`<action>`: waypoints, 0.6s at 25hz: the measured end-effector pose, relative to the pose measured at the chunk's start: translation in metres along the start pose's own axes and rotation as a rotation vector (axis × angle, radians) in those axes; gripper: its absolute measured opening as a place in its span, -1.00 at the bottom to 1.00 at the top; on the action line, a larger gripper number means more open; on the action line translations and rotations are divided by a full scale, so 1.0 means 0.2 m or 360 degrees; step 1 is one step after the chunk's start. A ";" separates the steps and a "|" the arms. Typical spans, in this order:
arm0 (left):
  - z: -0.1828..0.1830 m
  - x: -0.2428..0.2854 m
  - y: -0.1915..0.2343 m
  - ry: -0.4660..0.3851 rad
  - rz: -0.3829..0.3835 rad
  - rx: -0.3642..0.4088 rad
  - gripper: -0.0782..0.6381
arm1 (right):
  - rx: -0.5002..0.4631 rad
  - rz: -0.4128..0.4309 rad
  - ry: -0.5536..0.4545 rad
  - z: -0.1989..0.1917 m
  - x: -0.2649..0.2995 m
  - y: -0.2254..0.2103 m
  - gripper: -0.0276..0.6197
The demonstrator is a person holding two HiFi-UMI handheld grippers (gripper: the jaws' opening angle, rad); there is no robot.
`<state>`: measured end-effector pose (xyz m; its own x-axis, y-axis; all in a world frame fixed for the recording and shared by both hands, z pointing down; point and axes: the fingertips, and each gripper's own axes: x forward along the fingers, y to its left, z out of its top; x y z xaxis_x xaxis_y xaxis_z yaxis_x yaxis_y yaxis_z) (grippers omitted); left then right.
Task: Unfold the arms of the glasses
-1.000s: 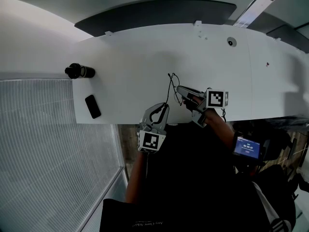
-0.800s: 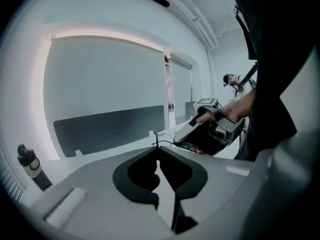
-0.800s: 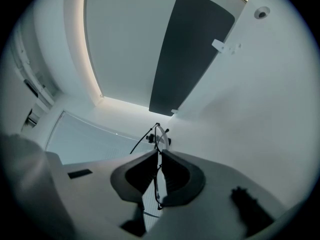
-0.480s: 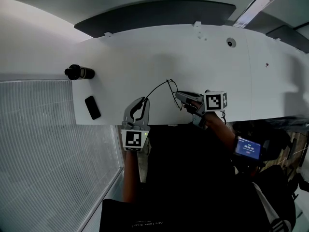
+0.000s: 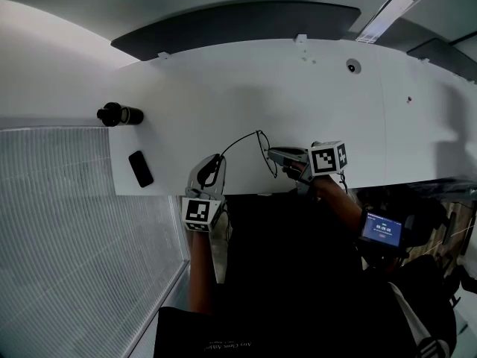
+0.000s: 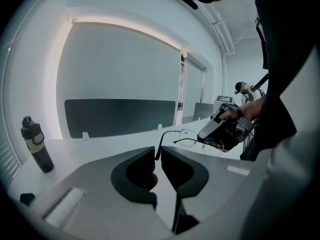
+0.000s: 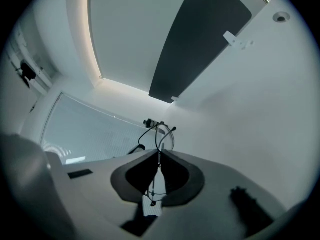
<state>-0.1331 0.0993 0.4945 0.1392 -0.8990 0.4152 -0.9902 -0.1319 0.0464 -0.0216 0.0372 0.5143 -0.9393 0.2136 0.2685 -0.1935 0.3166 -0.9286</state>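
Thin black wire glasses (image 5: pixel 246 136) hang between my two grippers over the front of the white table (image 5: pixel 298 88). My right gripper (image 5: pixel 270 154) is shut on the frame at the lenses; in the right gripper view the glasses (image 7: pixel 162 136) stick out past its tips (image 7: pixel 159 154). One arm of the glasses is swung out to the left. Its tip sits between the narrow jaws of my left gripper (image 5: pixel 215 159), which are opening slightly. In the left gripper view the arm runs from the tips (image 6: pixel 157 151) up to the lenses (image 6: pixel 189 136).
A dark bottle (image 5: pixel 115 114) and a black phone (image 5: pixel 139 168) sit at the table's left end, also seen as bottle (image 6: pixel 36 144). A small round fitting (image 5: pixel 352 66) is at the far right. The table's front edge runs just below both grippers.
My left gripper has moved left and away from the right one, drawing the glasses' arm out from the frame. The right gripper has stayed almost in place.
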 end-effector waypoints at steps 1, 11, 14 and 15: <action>0.00 0.00 0.00 -0.0004 -0.0006 -0.0002 -0.65 | 0.0037 0.0006 0.0001 -0.01 0.00 -0.01 -0.84; 0.03 -0.02 0.08 -0.0048 0.0018 -0.0165 -0.60 | 0.0101 0.0046 0.0050 -0.05 0.01 0.00 -0.84; 0.01 -0.01 0.02 -0.0020 -0.0107 -0.0212 -0.42 | 0.0130 0.0016 0.0004 -0.02 0.00 -0.03 -0.84; 0.01 -0.01 0.00 -0.0017 -0.0146 -0.0240 -0.35 | 0.0144 0.0007 -0.0011 -0.02 -0.01 -0.04 -0.84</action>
<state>-0.1344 0.1008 0.4916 0.2284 -0.8907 0.3931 -0.9639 -0.1502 0.2197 -0.0176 0.0373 0.5224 -0.9420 0.2082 0.2632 -0.2142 0.2308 -0.9491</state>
